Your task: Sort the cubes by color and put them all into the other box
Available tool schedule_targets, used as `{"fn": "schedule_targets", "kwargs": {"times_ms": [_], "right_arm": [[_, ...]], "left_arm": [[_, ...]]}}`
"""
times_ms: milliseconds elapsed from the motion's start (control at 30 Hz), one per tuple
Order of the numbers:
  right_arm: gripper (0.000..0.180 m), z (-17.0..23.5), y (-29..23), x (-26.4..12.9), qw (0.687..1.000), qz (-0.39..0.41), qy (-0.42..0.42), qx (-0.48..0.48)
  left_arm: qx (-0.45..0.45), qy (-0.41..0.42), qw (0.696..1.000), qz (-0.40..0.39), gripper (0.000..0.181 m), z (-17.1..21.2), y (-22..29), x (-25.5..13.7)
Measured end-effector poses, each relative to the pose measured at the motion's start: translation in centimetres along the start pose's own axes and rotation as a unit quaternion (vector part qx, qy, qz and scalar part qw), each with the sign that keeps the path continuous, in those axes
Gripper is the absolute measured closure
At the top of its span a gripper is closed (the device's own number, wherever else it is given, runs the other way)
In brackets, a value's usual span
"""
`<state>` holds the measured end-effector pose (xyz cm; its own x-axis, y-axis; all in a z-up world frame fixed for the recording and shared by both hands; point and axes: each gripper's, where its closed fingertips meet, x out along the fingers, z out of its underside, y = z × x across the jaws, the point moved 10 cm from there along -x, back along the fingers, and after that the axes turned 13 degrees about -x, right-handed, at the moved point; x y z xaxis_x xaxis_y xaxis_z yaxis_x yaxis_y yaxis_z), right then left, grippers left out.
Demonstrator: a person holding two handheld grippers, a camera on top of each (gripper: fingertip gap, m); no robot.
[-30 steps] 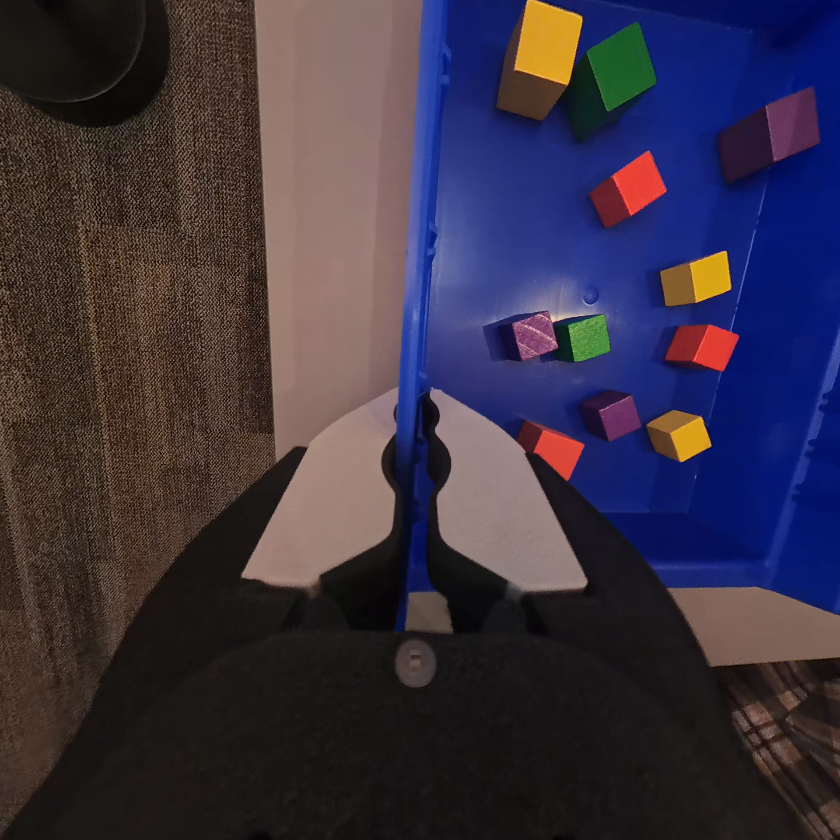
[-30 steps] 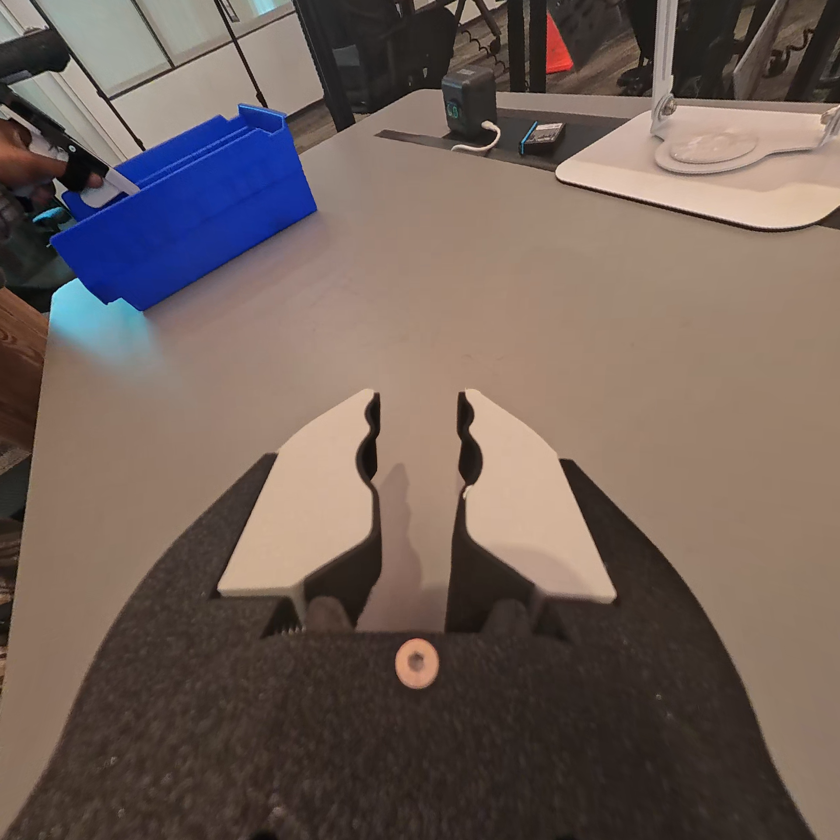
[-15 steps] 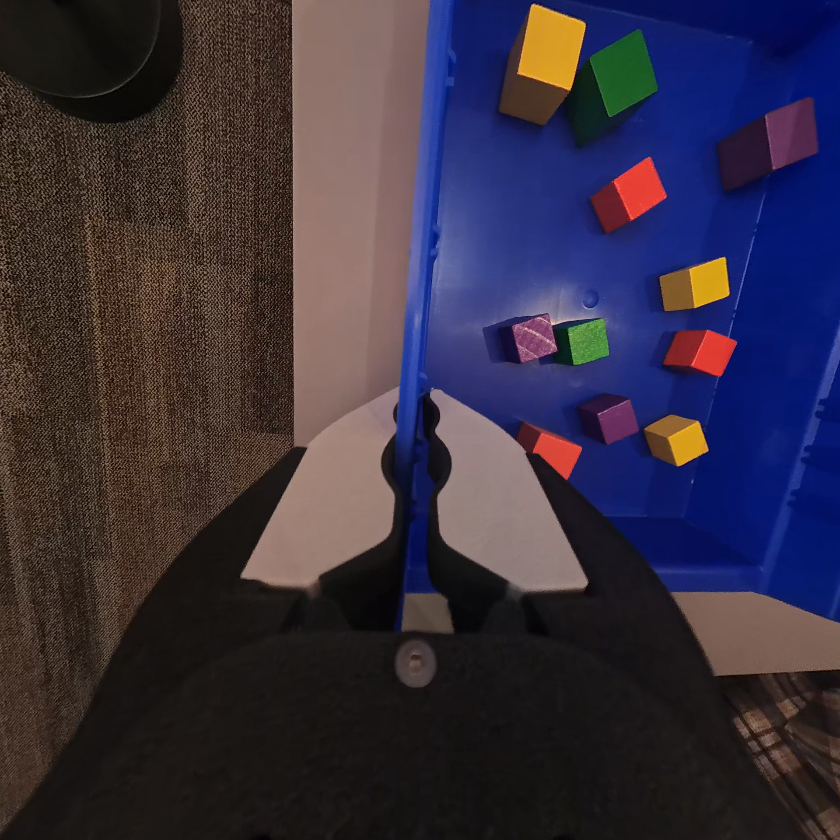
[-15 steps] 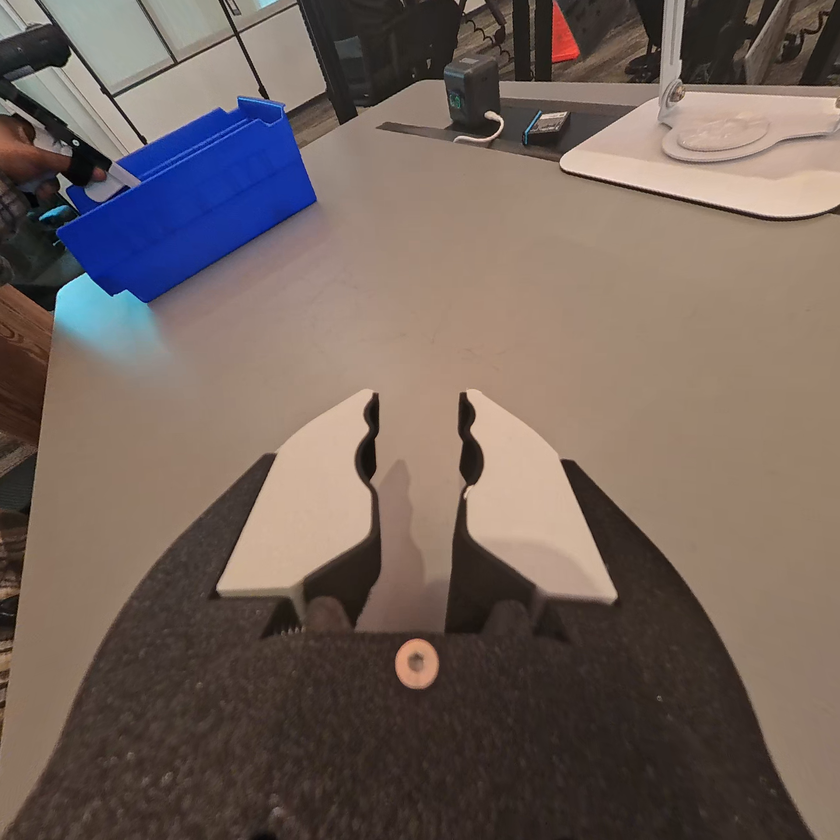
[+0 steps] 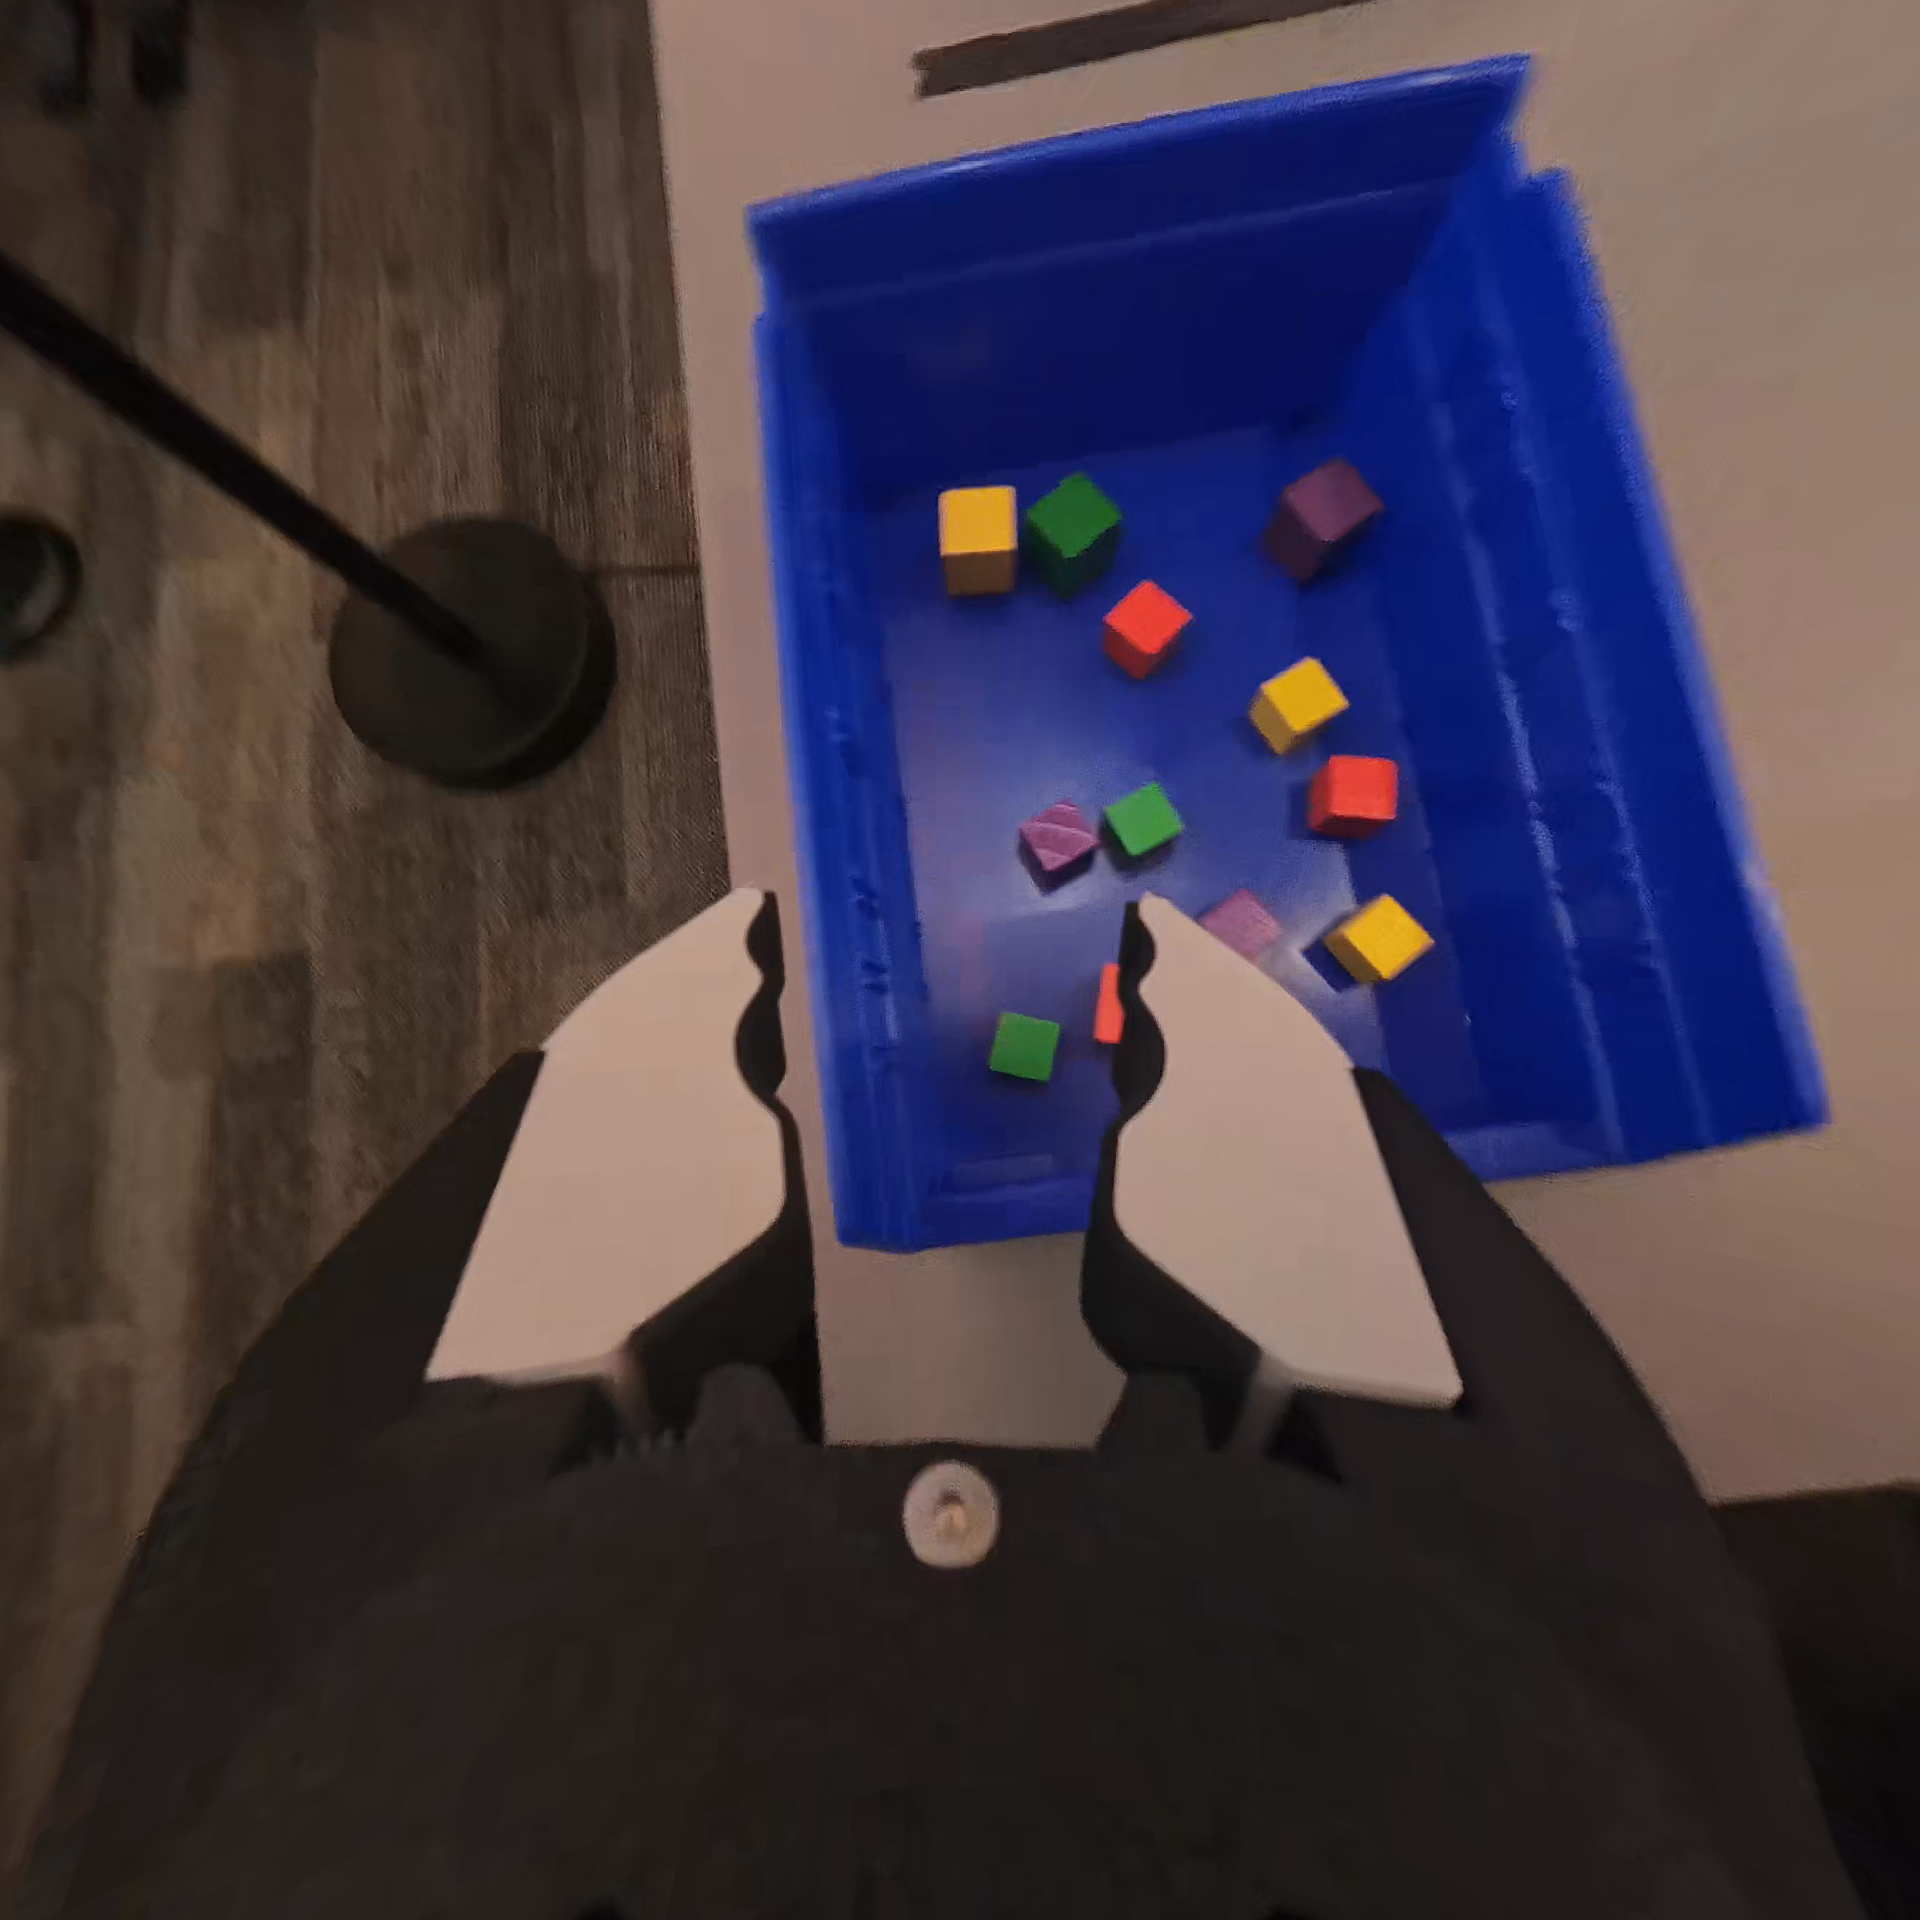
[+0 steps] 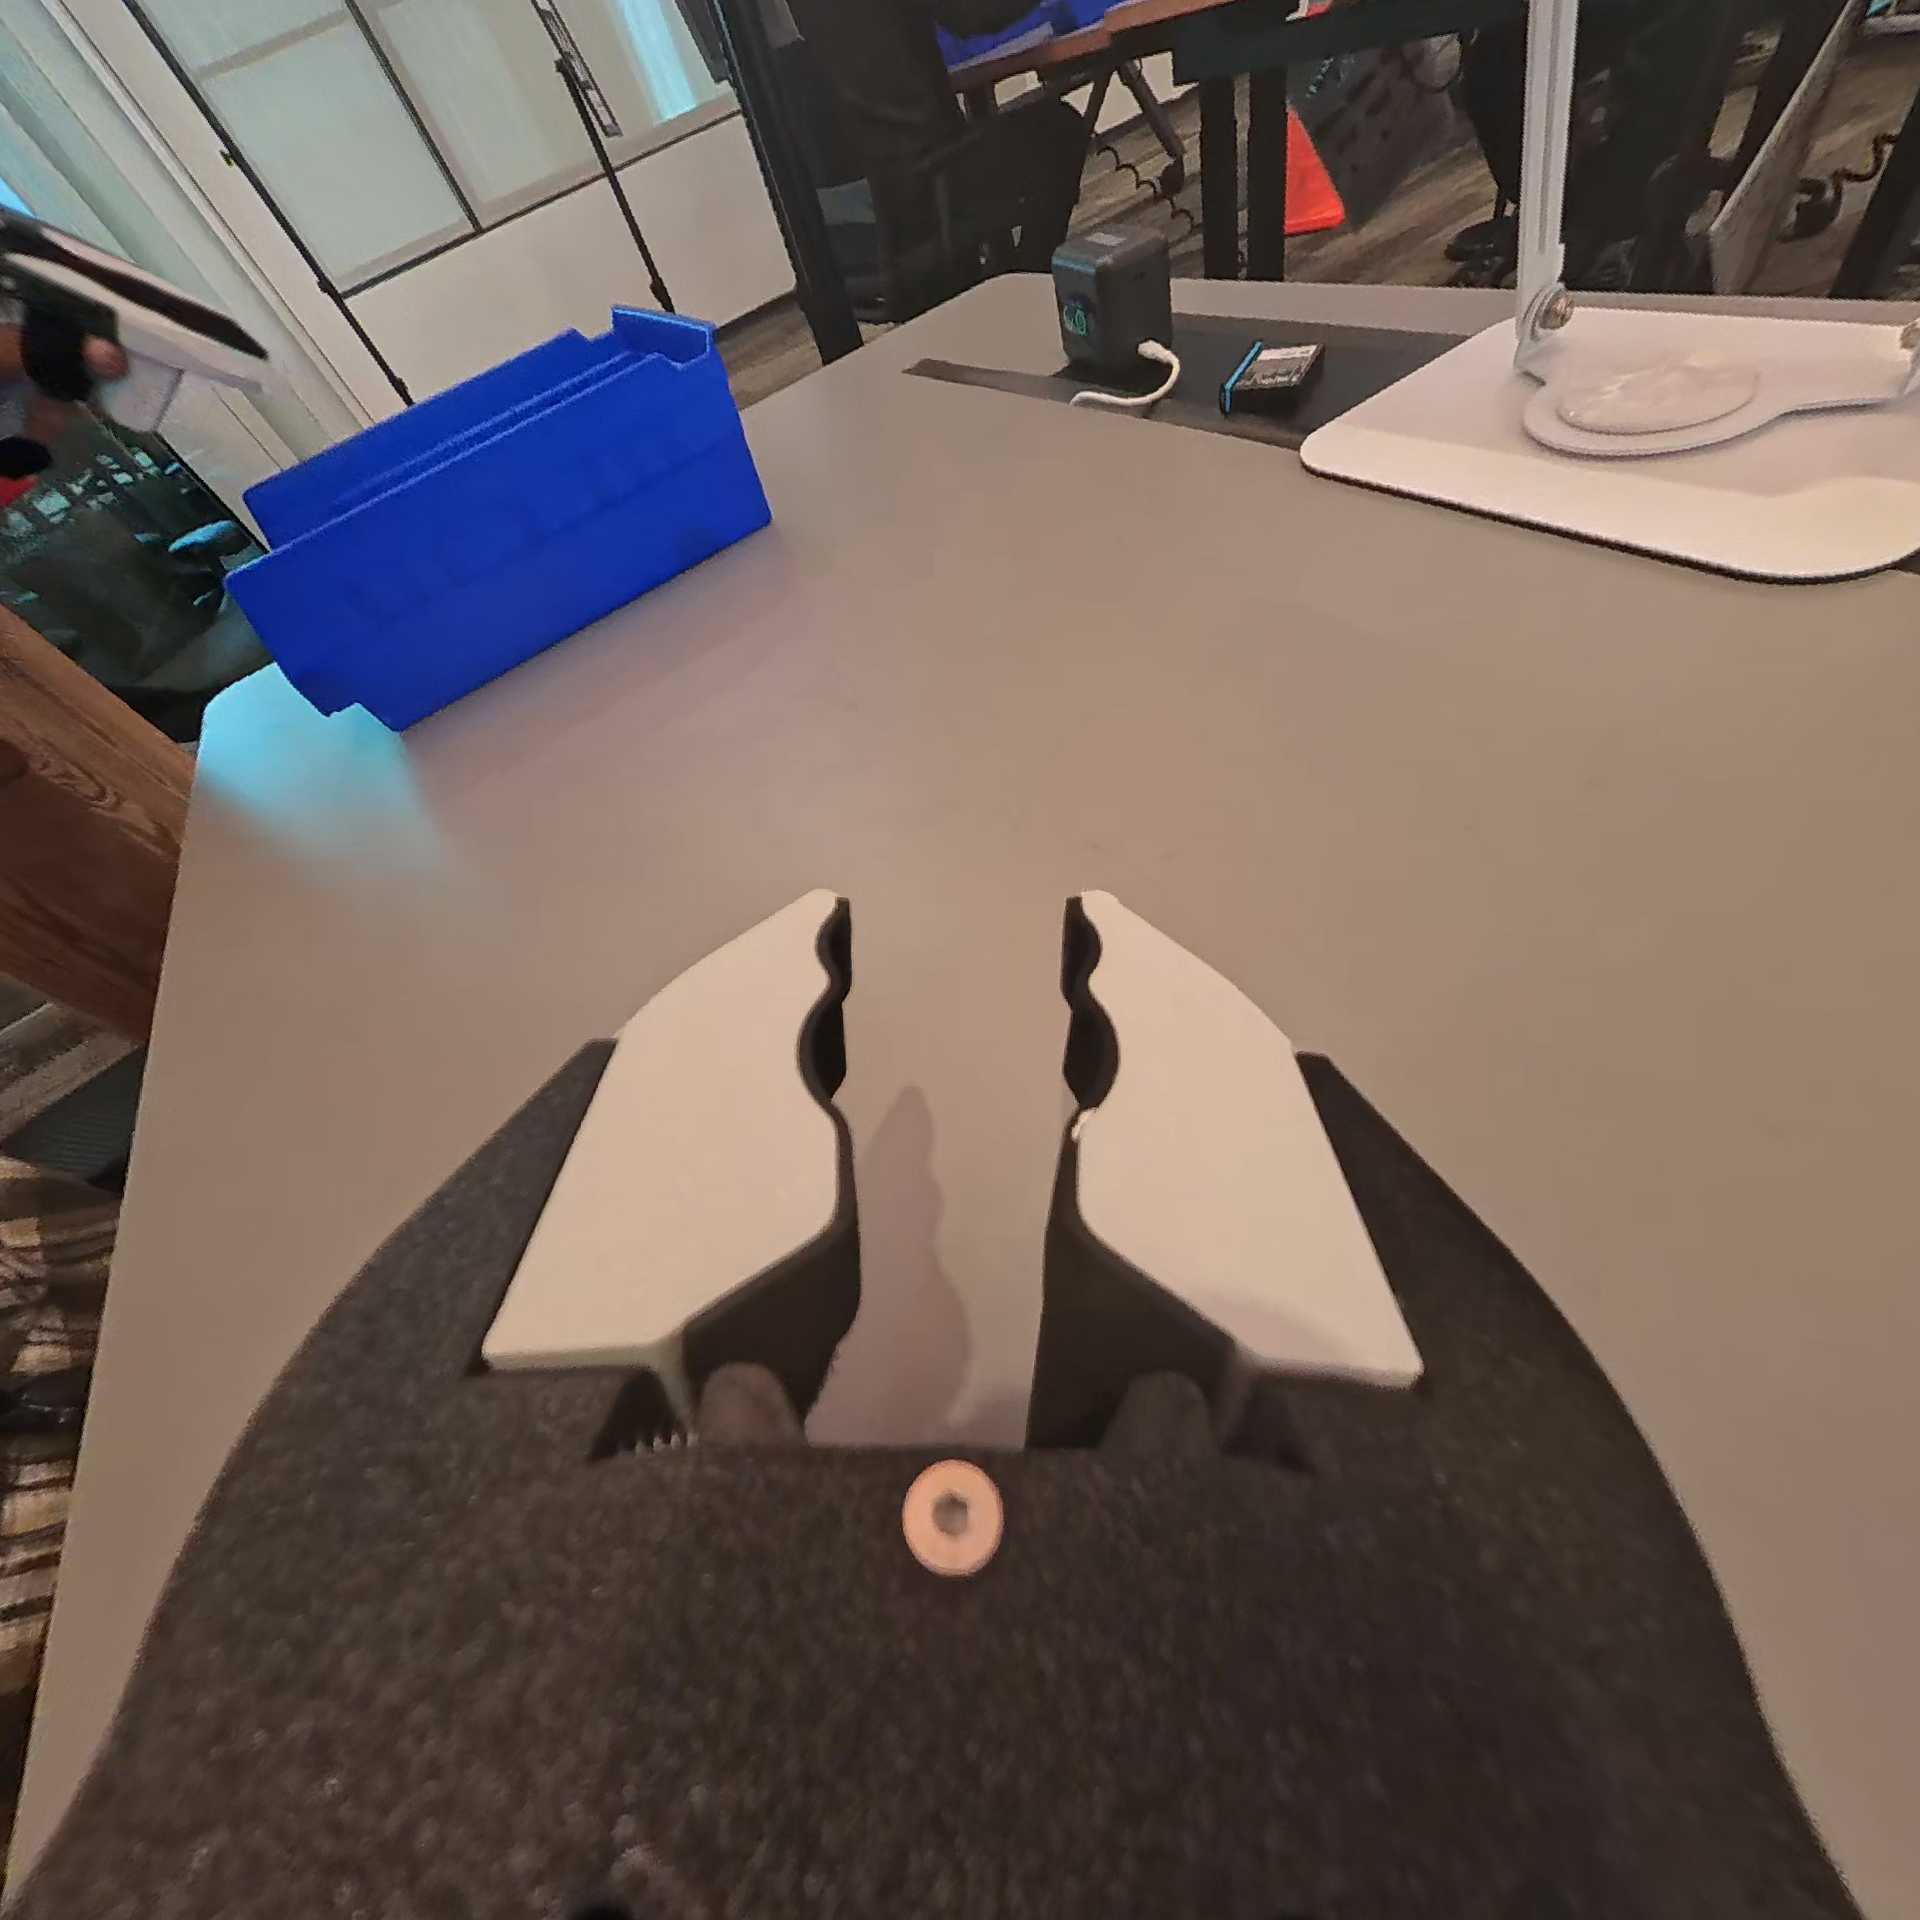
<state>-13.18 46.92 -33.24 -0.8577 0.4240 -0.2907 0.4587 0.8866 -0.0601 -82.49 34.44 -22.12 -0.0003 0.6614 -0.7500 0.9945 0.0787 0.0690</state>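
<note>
The left gripper (image 5: 948,914) hangs wide open and empty above the near left corner of the blue box (image 5: 1558,727), its left wall between the fingers; loose cubes (image 5: 1143,629) lie scattered inside. The right gripper (image 6: 956,904), partly open and empty, hovers over the grey table (image 6: 1351,779), well apart from the box.

The box (image 5: 1538,727) sits on the table (image 5: 1714,1299) at its left edge, cubes (image 5: 1143,821) scattered inside it. Left of the table, a stand base (image 5: 473,649) rests on the floor; behind the box lies a strip (image 5: 1122,47)
</note>
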Motion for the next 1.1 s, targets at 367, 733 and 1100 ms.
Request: {"fn": "schedule_targets", "kwargs": {"times_ms": [367,733,1100], "right_arm": [[0.141,-0.1,-0.5,0.2,1.000,-0.010,-0.001,-0.013],[0.141,-0.1,-0.4,0.1,1.000,-0.012,-0.003,-0.009],[0.141,0.2,-0.2,0.3,1.000,-0.014,-0.012,-0.003]], "left_arm": [[0.207,-0.151,0.965,-0.052,0.131,4.1,6.5,3.9],[0.121,-0.192,0.974,-0.021,0.130,4.2,5.2,7.5],[0.229,-0.200,0.952,0.033,0.130,4.2,7.7,9.2]]}}
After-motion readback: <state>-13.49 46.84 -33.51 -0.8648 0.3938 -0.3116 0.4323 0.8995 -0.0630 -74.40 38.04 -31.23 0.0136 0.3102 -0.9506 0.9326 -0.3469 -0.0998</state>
